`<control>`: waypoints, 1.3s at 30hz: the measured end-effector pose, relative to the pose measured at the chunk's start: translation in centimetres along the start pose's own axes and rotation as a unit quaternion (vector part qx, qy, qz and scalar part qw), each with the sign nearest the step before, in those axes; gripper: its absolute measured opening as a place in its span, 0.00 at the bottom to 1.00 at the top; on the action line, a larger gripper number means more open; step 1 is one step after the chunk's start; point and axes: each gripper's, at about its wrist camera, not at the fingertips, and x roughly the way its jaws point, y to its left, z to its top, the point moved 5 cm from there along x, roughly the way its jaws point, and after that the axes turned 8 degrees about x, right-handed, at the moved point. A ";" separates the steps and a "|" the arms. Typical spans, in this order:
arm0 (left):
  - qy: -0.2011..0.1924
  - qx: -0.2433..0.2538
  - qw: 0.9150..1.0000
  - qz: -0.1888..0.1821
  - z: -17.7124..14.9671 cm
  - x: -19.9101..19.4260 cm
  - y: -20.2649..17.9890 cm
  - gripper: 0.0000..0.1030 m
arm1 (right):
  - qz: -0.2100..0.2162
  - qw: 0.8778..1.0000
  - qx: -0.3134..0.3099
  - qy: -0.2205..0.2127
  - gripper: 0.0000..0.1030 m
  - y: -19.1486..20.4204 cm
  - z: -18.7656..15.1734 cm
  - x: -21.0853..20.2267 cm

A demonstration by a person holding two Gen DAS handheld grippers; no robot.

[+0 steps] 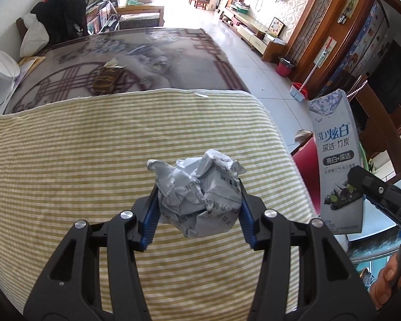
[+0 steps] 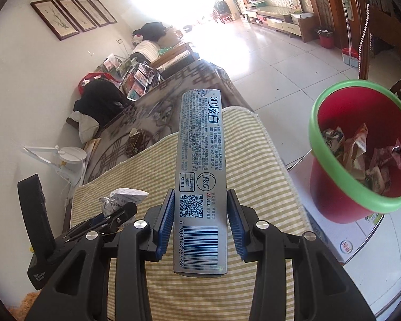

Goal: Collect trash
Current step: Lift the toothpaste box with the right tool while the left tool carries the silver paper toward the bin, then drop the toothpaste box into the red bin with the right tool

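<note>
My left gripper [image 1: 197, 200] is shut on a crumpled ball of printed paper [image 1: 200, 195] and holds it above the yellow striped mat [image 1: 80, 174]. My right gripper [image 2: 201, 211] is shut on a long grey toothpaste box [image 2: 200, 176], held above the mat's right edge [image 2: 254, 160]. The box also shows at the right in the left wrist view [image 1: 336, 160]. The paper ball and the left gripper show at lower left in the right wrist view [image 2: 123, 200]. A red bin with a green rim [image 2: 358, 203] holding several pieces of trash stands to the right of the right gripper.
A patterned table top [image 1: 147, 61] lies beyond the mat with a dark tissue box [image 1: 108, 79] on it. The bin stands on a white carton [image 2: 334, 240]. A white desk lamp [image 2: 69, 155] is at the left. Tiled floor [image 2: 294, 75] lies to the right.
</note>
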 end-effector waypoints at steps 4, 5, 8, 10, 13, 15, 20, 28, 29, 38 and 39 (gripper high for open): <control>-0.004 0.010 1.000 -0.002 0.9 0.0 -2.5 0.48 | 0.009 1.000 0.009 -0.014 0.36 -1.9 1.3 -1.7; -0.007 0.016 1.000 -0.001 1.3 -0.1 -3.4 0.48 | 0.011 1.000 0.013 -0.018 0.36 -2.5 1.7 -2.2; -0.015 0.028 0.999 -0.003 2.2 -0.4 -5.3 0.48 | 0.012 0.999 0.025 -0.027 0.36 -4.1 2.5 -3.2; -0.020 0.036 0.999 -0.007 2.8 -0.4 -6.8 0.48 | 0.014 0.999 0.033 -0.032 0.36 -5.2 2.9 -3.9; -0.022 0.047 0.999 -0.014 3.5 0.0 -9.0 0.48 | 0.013 0.998 0.043 -0.036 0.36 -6.7 3.5 -4.6; -0.023 0.053 0.998 -0.018 3.7 0.2 -10.2 0.48 | 0.011 0.998 0.047 -0.039 0.36 -7.6 3.8 -5.0; -0.021 0.070 0.997 -0.030 4.4 1.2 -12.7 0.48 | -0.001 0.997 0.068 -0.045 0.36 -10.2 4.4 -5.9; -0.023 0.095 0.994 -0.045 5.6 2.1 -16.1 0.48 | -0.035 0.993 0.094 -0.062 0.36 -14.6 6.7 -6.9; -0.023 0.097 0.994 -0.046 5.7 2.1 -16.4 0.48 | -0.038 0.992 0.100 -0.065 0.36 -15.1 7.2 -7.0; -0.019 0.098 0.994 -0.040 6.3 2.8 -17.4 0.48 | -0.081 0.989 0.091 -0.084 0.36 -18.1 10.0 -6.6; -0.018 0.097 0.994 -0.039 6.4 3.0 -17.3 0.48 | -0.082 0.989 0.093 -0.082 0.36 -18.5 10.1 -6.4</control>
